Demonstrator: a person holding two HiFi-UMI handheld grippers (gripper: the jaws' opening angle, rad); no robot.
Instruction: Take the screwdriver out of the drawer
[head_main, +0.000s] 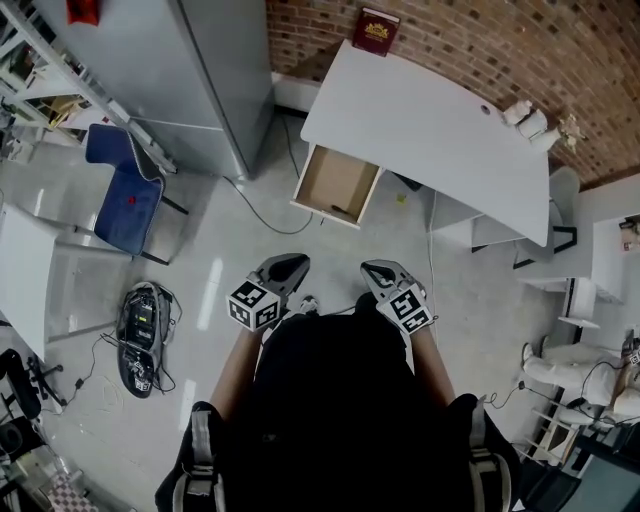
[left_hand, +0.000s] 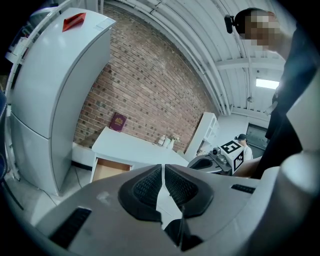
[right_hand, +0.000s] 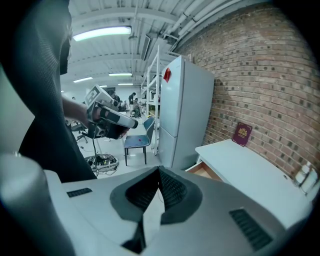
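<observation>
A white desk (head_main: 430, 130) stands against the brick wall. Its wooden drawer (head_main: 337, 185) is pulled open toward me. A small dark item (head_main: 343, 209) lies near the drawer's front edge, too small to identify. My left gripper (head_main: 290, 262) and right gripper (head_main: 375, 270) are held side by side close to my body, well short of the drawer. Both are shut and empty. In the left gripper view the left gripper (left_hand: 163, 167) points at the desk, with the drawer (left_hand: 111, 169) far off to the left. The right gripper (right_hand: 159, 170) sees the drawer (right_hand: 205, 170) just right of its pads.
A grey fridge (head_main: 200, 80) stands left of the desk, and a blue chair (head_main: 125, 195) further left. A dark red book (head_main: 377, 30) and white jars (head_main: 530, 122) are on the desk. A cable (head_main: 265, 215) and a black device (head_main: 143, 335) lie on the floor.
</observation>
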